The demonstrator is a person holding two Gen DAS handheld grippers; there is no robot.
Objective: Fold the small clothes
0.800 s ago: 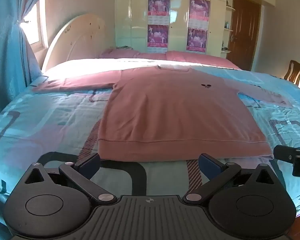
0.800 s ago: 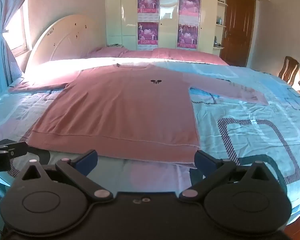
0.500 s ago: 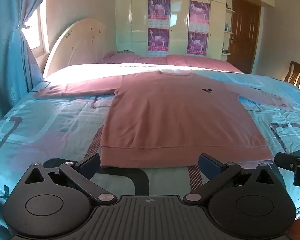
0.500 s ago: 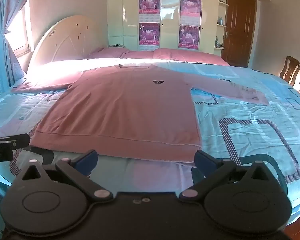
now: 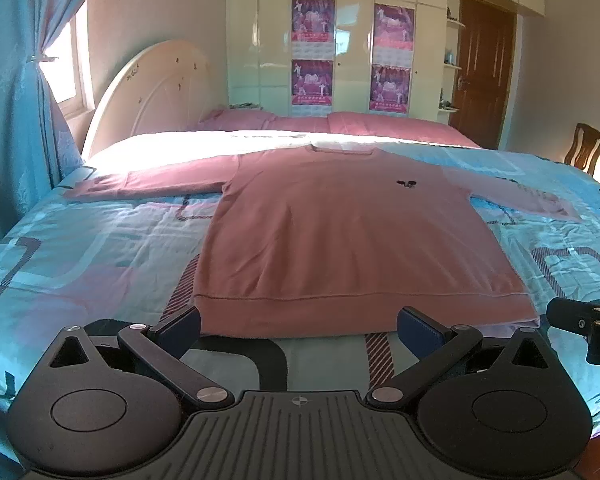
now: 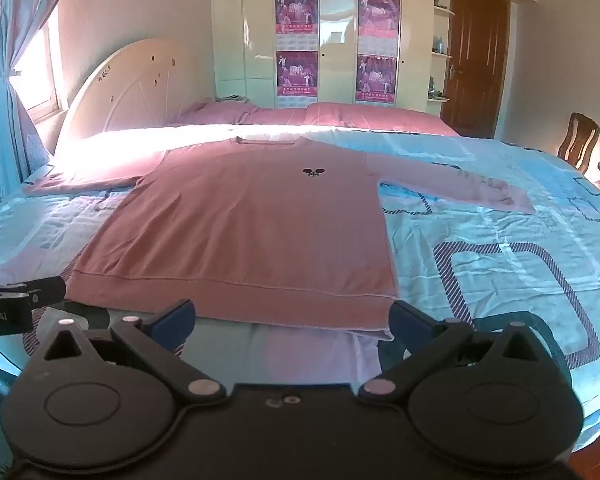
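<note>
A pink long-sleeved shirt (image 5: 352,236) (image 6: 252,232) lies flat and face up on the bed, sleeves spread to both sides, hem towards me. A small dark logo sits on its chest. My left gripper (image 5: 298,324) is open, just short of the hem's left half, with nothing between its fingers. My right gripper (image 6: 290,318) is open too, in front of the hem's right half and above the bedspread. Each gripper shows at the edge of the other's view: the right one (image 5: 584,326) and the left one (image 6: 16,298).
The bed has a turquoise patterned bedspread (image 5: 100,248) (image 6: 500,248), pink pillows (image 5: 340,122) and a cream headboard (image 5: 152,88) at the far end. Blue curtains (image 5: 16,92) hang at the left. A wardrobe with posters, a brown door and a wooden chair (image 6: 578,140) stand behind.
Both views have drawn back and risen slightly, so the shirt's hem sits lower and farther from the fingertips than before. Both grippers stayed open.
</note>
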